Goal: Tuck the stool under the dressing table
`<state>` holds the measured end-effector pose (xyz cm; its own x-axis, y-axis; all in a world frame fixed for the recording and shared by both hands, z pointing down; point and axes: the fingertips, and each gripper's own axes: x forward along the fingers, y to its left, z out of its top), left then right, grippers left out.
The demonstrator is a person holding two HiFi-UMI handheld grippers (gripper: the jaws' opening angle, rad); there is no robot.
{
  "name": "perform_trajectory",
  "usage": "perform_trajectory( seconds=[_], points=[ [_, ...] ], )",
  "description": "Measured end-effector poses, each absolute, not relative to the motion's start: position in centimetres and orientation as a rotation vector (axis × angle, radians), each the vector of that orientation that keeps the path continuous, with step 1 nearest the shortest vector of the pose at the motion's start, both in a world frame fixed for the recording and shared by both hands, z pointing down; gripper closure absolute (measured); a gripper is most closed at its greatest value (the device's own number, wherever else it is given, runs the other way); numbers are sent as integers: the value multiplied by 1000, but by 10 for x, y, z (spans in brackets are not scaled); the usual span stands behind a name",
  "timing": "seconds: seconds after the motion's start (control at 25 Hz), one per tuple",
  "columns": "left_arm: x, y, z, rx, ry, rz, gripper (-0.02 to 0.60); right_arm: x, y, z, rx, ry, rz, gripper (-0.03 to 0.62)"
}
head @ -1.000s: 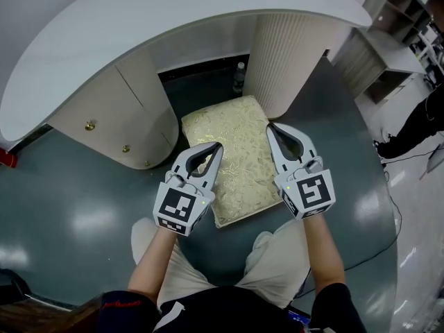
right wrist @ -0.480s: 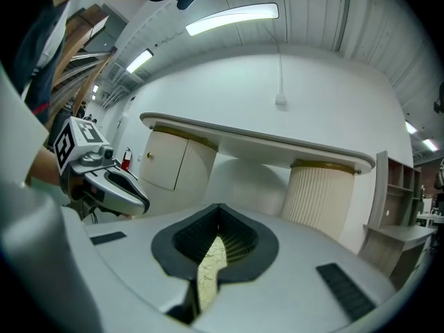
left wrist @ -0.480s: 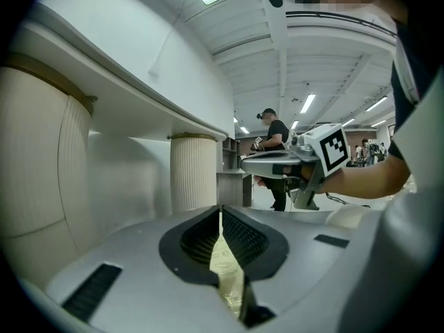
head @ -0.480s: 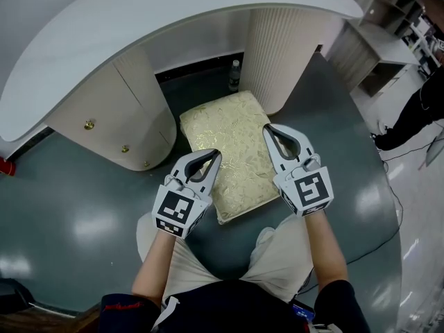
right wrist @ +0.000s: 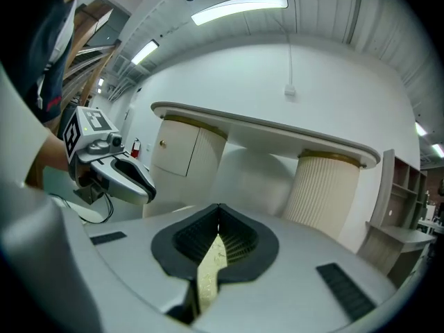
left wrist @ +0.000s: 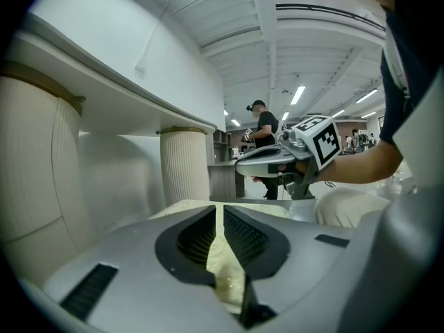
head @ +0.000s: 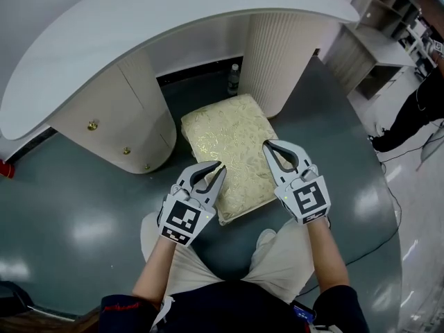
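Standing over the stool point(head: 229, 151), the person is holding one gripper at each long side of its seat. The seat is a plump rectangular cushion in pale gold brocade with a leafy woven pattern and a piped edge. It is sitting out on the glossy grey-green floor point(head: 69, 207). Its far end is lying between the two supports of the dressing table point(head: 139, 26), and its near end is close to the person's knees.

The table's top is a smooth white slab curving in a broad arc. A rounded cream cabinet point(head: 104, 109) with small brass knobs point(head: 91, 125) is carrying it on the left, and a fluted cream pedestal point(head: 277, 54) on the right.

The left gripper point(head: 219, 166) is lying against the cushion's left edge near the front corner. Its ribbed jaws are drawn in to a thin slit with nothing pinched, only gold fabric showing behind. The right gripper point(head: 266, 145) is resting at the cushion's right edge, its tips touching and equally empty.

Room is tight at the sides. The stool's left edge is running just beside the cabinet's bulging base, and its far right corner is sitting just beside the pedestal's foot. Deeper in, the dark kneehole is lying open, with a small bottle point(head: 234, 79) standing at the back near the pedestal. Off to the right, pale shelving point(head: 388, 33) and a dark-clothed person point(head: 416, 116) are standing well apart from the table.
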<state>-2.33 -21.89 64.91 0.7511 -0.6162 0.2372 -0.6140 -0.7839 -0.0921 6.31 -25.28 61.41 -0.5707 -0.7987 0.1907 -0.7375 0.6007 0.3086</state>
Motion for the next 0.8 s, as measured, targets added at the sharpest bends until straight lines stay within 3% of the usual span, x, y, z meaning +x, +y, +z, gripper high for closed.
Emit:
perform_trajectory(
  seconds=[0.44, 0.52, 0.64, 0.8],
  points=[
    [-2, -174, 685, -2820, 847, -641, 416, 61, -207, 655, 968, -2405, -332, 569],
    [4, -166, 690, -2820, 773, -666, 366, 62, -198, 668, 895, -2382, -312, 456],
    [8, -158, 698, -2781, 695, -730, 313, 64, -186, 689, 791, -2303, -312, 396],
    [9, -152, 702, -2762, 670, -759, 295, 61, -175, 705, 686, -2243, -325, 349]
  ],
)
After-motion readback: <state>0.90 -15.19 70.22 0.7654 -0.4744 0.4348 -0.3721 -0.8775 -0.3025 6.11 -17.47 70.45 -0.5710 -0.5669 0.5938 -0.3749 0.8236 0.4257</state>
